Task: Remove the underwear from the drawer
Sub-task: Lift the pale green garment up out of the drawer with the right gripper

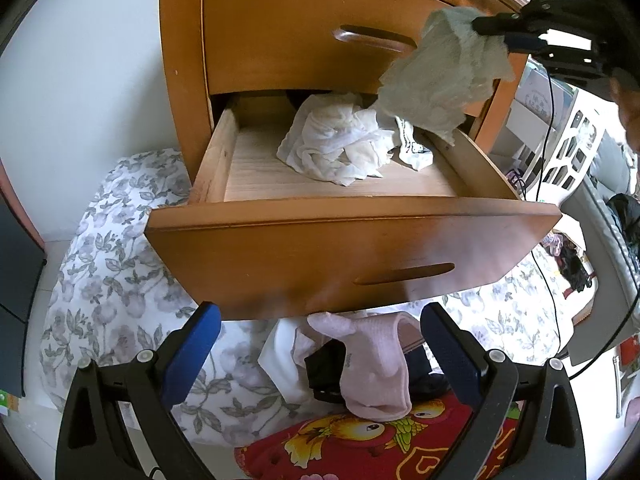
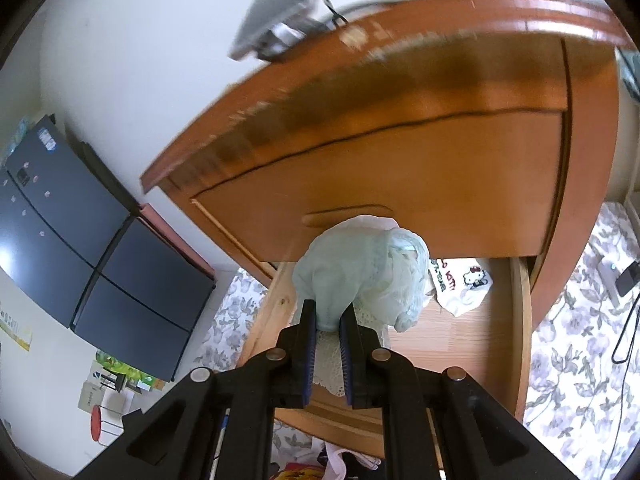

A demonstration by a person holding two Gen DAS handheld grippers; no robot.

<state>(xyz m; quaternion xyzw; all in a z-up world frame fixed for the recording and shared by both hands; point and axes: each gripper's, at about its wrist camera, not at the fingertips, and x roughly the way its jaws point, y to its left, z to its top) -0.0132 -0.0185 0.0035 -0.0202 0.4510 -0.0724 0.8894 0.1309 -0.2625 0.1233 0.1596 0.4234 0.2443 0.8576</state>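
The lower drawer (image 1: pixel 352 236) of a wooden cabinet (image 1: pixel 288 32) stands pulled out. Inside lie a crumpled white garment (image 1: pixel 336 140) and a small white printed piece (image 1: pixel 414 148). My right gripper (image 1: pixel 496 30) is shut on pale green underwear (image 1: pixel 440 76), which hangs above the drawer's right side. In the right wrist view the same pale green underwear (image 2: pixel 360 276) is pinched at my right gripper (image 2: pixel 329 312), over the open drawer (image 2: pixel 448 336). My left gripper (image 1: pixel 320 320) is open below the drawer front, holding nothing.
A pile of clothes lies below the drawer: a pink garment (image 1: pixel 376 364), something black (image 1: pixel 326 368) and a red patterned cloth (image 1: pixel 360 444). A floral sheet (image 1: pixel 108 280) covers the floor area. A dark fridge (image 2: pixel 80 256) stands at left. A cable (image 1: pixel 552 280) trails at right.
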